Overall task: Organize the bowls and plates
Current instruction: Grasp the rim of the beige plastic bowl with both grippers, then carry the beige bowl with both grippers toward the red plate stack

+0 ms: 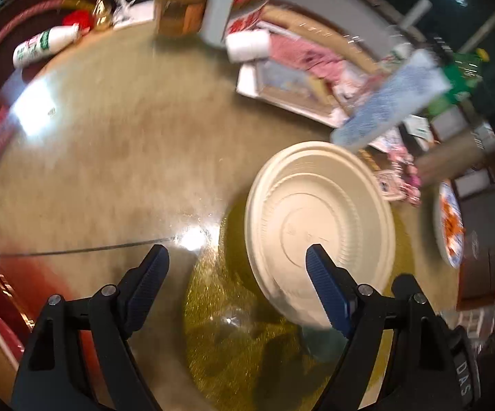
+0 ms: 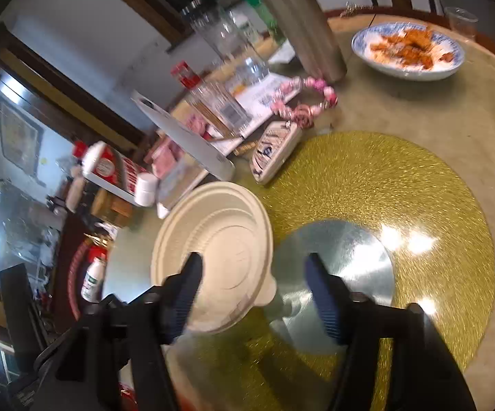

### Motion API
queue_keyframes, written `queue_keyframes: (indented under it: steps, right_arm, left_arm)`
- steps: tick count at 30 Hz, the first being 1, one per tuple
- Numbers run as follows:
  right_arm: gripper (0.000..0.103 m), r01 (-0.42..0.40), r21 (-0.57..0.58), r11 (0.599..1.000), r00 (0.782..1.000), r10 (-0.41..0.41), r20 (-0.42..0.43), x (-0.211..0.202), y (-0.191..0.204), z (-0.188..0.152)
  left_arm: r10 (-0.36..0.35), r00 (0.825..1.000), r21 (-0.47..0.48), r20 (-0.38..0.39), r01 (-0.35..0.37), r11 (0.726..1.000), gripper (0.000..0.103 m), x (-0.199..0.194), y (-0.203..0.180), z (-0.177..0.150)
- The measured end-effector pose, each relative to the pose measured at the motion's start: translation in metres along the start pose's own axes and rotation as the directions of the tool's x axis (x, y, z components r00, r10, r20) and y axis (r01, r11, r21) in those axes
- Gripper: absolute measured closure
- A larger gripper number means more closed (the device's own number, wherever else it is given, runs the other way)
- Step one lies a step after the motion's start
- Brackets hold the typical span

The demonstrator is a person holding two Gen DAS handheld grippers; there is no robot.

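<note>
A cream disposable plate (image 1: 316, 198) shows its underside and sits over the edge of a gold glitter placemat (image 1: 240, 342). I cannot tell whether it lies flat or tilts. My left gripper (image 1: 237, 251) is open wide, its right fingertip in front of the plate's lower part and its left fingertip over bare table. In the right wrist view the same plate (image 2: 220, 226) is at the left of the placemat (image 2: 401, 178). My right gripper (image 2: 254, 258) stands open above it, with the left finger across the plate and the right finger over a silver disc (image 2: 343, 257). Neither gripper's pads press on the plate.
A blue-and-white dish of orange food (image 2: 408, 51) stands at the far side of the table, next to a steel tumbler (image 2: 305, 24). Pink beads (image 2: 309, 102), boxes, glasses and papers crowd the table's back. A jar (image 1: 180, 7) and a white bottle (image 1: 41, 46) are at the far edge.
</note>
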State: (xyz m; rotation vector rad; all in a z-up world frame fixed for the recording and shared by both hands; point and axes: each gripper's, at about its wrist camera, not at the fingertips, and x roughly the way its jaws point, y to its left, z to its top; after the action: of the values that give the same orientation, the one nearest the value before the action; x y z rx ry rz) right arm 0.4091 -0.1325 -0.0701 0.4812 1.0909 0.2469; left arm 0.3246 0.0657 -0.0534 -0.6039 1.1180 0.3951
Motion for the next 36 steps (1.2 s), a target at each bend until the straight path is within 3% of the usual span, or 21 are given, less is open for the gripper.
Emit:
queue_keyframes:
  steps: [3, 4, 5, 6, 7, 10, 15, 22, 36]
  right_arm:
    - [0.055, 0.022, -0.007, 1.000, 0.999, -0.022, -0.027, 0.015, -0.004, 0.001]
    - [0.065, 0.028, -0.002, 1.000, 0.999, -0.028, -0.045, 0.021, -0.007, 0.000]
    - [0.087, 0.022, 0.004, 1.000, 0.998, -0.022, -0.056, 0.024, -0.009, -0.002]
    - [0.090, 0.004, 0.011, 1.000, 0.998, -0.003, -0.068, 0.025, -0.011, -0.004]
    - [0.093, 0.005, 0.008, 1.000, 0.998, -0.004, -0.061, 0.023, -0.010, -0.006]
    - [0.093, 0.003, 0.000, 1.000, 0.999, -0.002, -0.045, 0.010, -0.009, -0.016]
    - [0.093, -0.019, 0.003, 1.000, 1.000, 0.019, -0.011, -0.030, -0.016, -0.038]
    - [0.093, 0.013, 0.003, 1.000, 0.999, -0.013, 0.051, -0.098, -0.032, -0.085]
    - [0.092, 0.124, 0.018, 0.992, 0.981, -0.125, 0.147, -0.174, -0.069, -0.194]
  left_arm:
    - [0.043, 0.999, 0.044, 0.028, -0.044, 0.998, 0.021, 0.008, -0.010, -0.002]
    - [0.046, 0.999, 0.063, 0.013, -0.046, 0.997, 0.027, 0.013, -0.012, -0.004]
    - [0.052, 0.999, 0.084, -0.003, -0.051, 0.995, 0.063, 0.017, -0.015, -0.004]
    - [0.046, 0.998, 0.127, -0.041, -0.041, 0.991, 0.083, 0.023, -0.019, -0.006]
    - [0.024, 0.998, 0.157, -0.063, -0.014, 0.988, 0.089, 0.025, -0.023, -0.008]
    - [0.034, 0.999, 0.164, -0.038, -0.027, 0.986, 0.090, 0.014, -0.023, -0.017]
    - [0.002, 0.999, 0.203, -0.034, 0.005, 0.979, 0.090, -0.013, -0.019, -0.039]
    - [-0.050, 0.998, 0.273, -0.022, 0.055, 0.960, 0.090, -0.052, -0.015, -0.089]
    - [-0.143, 0.990, 0.438, -0.008, 0.132, 0.889, 0.090, -0.086, 0.007, -0.188]
